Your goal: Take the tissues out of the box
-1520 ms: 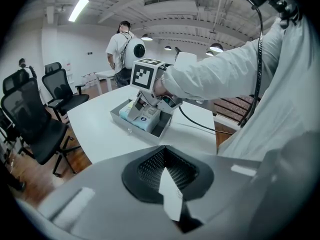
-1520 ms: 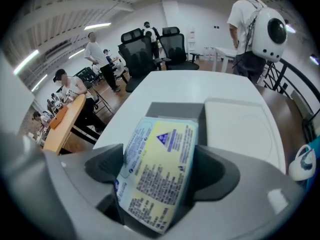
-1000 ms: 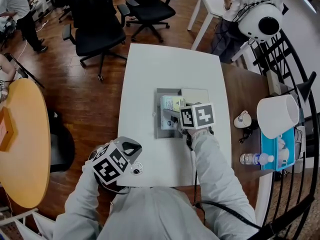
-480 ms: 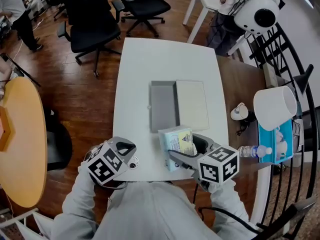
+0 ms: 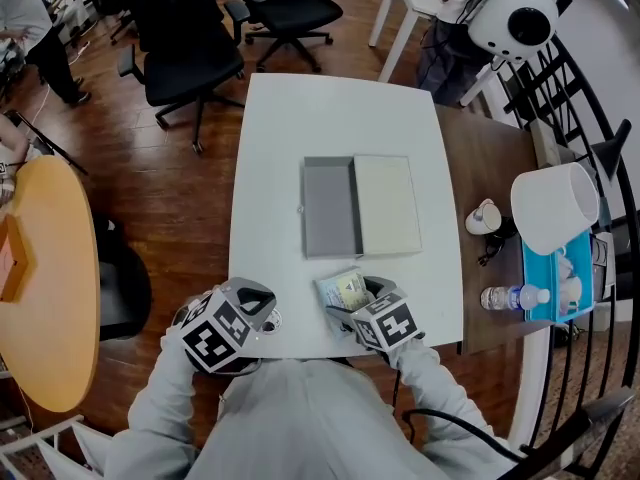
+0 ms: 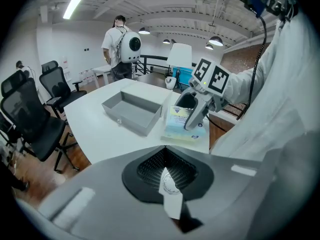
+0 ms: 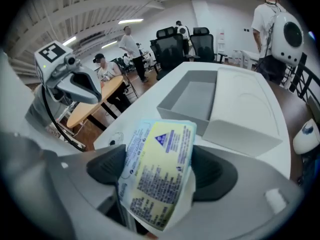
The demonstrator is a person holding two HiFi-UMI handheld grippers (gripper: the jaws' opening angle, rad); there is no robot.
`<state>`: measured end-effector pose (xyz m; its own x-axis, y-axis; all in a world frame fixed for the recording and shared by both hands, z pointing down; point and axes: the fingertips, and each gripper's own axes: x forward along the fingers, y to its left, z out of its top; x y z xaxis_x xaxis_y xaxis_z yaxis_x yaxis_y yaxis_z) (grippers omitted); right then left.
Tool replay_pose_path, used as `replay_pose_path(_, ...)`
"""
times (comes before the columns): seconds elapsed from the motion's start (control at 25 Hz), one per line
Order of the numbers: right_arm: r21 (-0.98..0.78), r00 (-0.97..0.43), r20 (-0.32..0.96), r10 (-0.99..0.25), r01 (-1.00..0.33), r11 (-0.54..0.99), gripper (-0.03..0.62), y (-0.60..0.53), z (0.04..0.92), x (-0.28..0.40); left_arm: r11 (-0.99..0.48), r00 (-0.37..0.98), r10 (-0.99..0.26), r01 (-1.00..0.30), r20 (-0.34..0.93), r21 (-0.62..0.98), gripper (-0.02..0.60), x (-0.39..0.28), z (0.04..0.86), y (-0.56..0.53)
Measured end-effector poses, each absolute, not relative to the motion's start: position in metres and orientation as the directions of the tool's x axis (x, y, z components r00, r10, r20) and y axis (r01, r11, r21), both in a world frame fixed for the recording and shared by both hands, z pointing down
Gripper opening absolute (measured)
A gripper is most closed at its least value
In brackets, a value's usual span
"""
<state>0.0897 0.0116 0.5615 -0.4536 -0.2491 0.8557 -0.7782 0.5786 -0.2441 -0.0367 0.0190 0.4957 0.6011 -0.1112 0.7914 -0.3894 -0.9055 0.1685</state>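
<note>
A soft tissue pack point(image 5: 345, 290) with a yellow and pale blue label is clamped in my right gripper point(image 5: 352, 299), low over the white table's near edge. The right gripper view has the pack point(image 7: 157, 174) upright between both black pads. In the left gripper view the pack point(image 6: 182, 124) rests by the table edge under the right gripper point(image 6: 197, 111). The grey box point(image 5: 330, 208) lies open and empty at mid-table, its pale lid point(image 5: 385, 206) beside it on the right. My left gripper point(image 5: 255, 298) hovers at the table's front left corner, shut, holding nothing.
The white table point(image 5: 280, 138) meets a brown desk on the right with a white lamp shade point(image 5: 555, 208), a water bottle point(image 5: 510, 320), a teal tissue box point(image 5: 555, 288) and a small cup point(image 5: 485, 216). Office chairs point(image 5: 185, 58) stand beyond; a round wooden table point(image 5: 40, 278) is left.
My right gripper has carried the tissue pack out of the grey box and back to the table's near edge. The box now lies empty. The left gripper has barely moved.
</note>
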Motion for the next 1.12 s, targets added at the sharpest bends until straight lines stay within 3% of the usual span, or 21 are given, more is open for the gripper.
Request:
replay_pose_path(0.32,-0.317,-0.520,0.817,-0.249,-0.766,0.559,0.436,0.012,0.567,0.092,-0.900,0.577,-0.102,-0.400,0.811,0.172,0.017,-0.040,0.505,0.026)
replay_pose_path(0.64,-0.312,-0.634,0.619,-0.463,-0.740,0.595,0.436,-0.019,0.451,0.096,-0.905,0.578,-0.132,-0.402,0.805,0.140,0.017,-0.039,0.500,0.017)
replay_pose_path(0.8,-0.222,-0.645,0.507,-0.573,-0.739,0.636,0.435,-0.035,0.381,0.101,-0.908,0.591,-0.153,-0.400,0.792,0.124,0.017,-0.035,0.493,0.014)
replay_pose_path(0.88,-0.169,-0.641,0.479,-0.600,-0.738,0.653,0.364,-0.039,0.363,0.102,-0.905,0.603,-0.163,-0.407,0.781,0.125,0.017,-0.033,0.489,0.014)
replay_pose_path(0.96,-0.139,-0.639,0.474,-0.605,-0.733,0.666,0.150,-0.039,0.361,0.103,-0.900,0.614,-0.167,-0.414,0.771,0.135,0.017,-0.034,0.486,0.015)
replay_pose_path(1.04,-0.140,-0.644,0.494,-0.584,-0.722,0.678,0.011,-0.036,0.370,0.103,-0.898,0.619,-0.161,-0.416,0.769,0.147,0.017,-0.036,0.484,0.016)
replay_pose_path(1.12,-0.162,-0.660,0.529,-0.533,-0.695,0.700,0.002,-0.029,0.383,0.100,-0.897,0.619,-0.150,-0.413,0.771,0.157,0.017,-0.038,0.482,0.018)
